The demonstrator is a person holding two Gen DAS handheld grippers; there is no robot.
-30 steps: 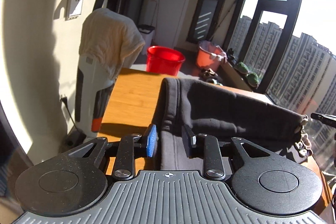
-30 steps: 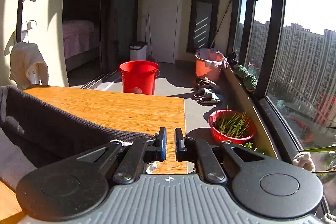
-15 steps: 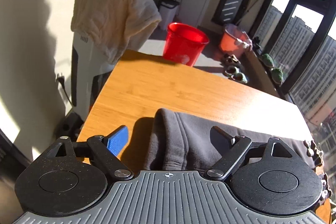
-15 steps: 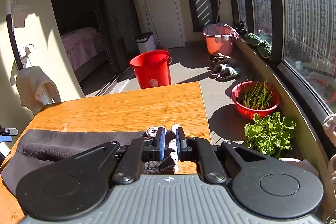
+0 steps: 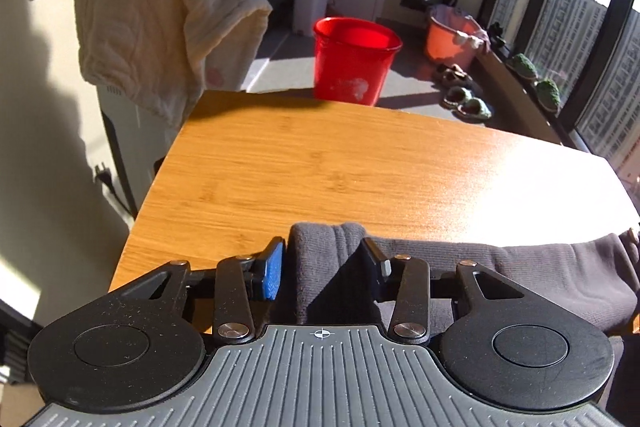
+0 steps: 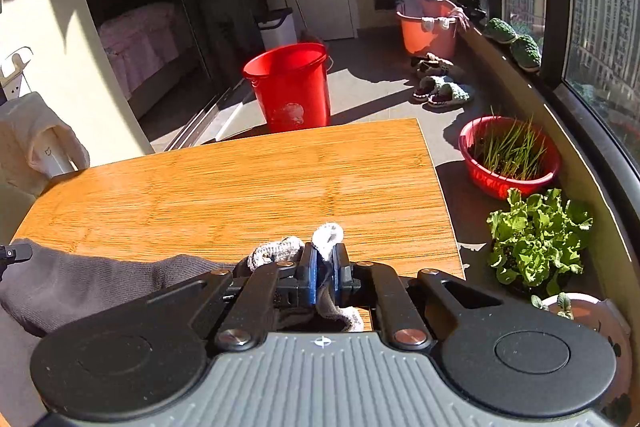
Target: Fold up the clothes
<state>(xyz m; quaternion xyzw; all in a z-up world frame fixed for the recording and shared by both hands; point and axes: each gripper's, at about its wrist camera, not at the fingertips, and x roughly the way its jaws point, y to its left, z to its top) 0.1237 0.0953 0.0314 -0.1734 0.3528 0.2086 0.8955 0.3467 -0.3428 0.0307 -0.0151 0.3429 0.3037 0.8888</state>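
Note:
A dark grey fleece garment point(image 5: 540, 267) lies stretched along the near edge of the wooden table point(image 5: 360, 167). One folded end of it bulges up between the fingers of my left gripper point(image 5: 322, 267), which stands open around that fold, blue pad point(image 5: 272, 275) on the left. In the right wrist view the garment point(image 6: 100, 279) runs off to the left. My right gripper point(image 6: 324, 273) is shut on its other end, where pale fuzzy lining point(image 6: 326, 235) pokes out past the pads. The part under both grippers is hidden.
A cream towel point(image 5: 160, 27) hangs over a white appliance left of the table. On the floor beyond the far edge stand a red bucket point(image 6: 290, 87) and an orange basin point(image 6: 428, 27). Potted greens point(image 6: 536, 235) and a red planter point(image 6: 508, 155) sit right of the table's edge.
Both grippers came down and back, laying the garment flat along the table's near edge. The left gripper let go and spread wide, then narrowed around the fold. The right stayed shut.

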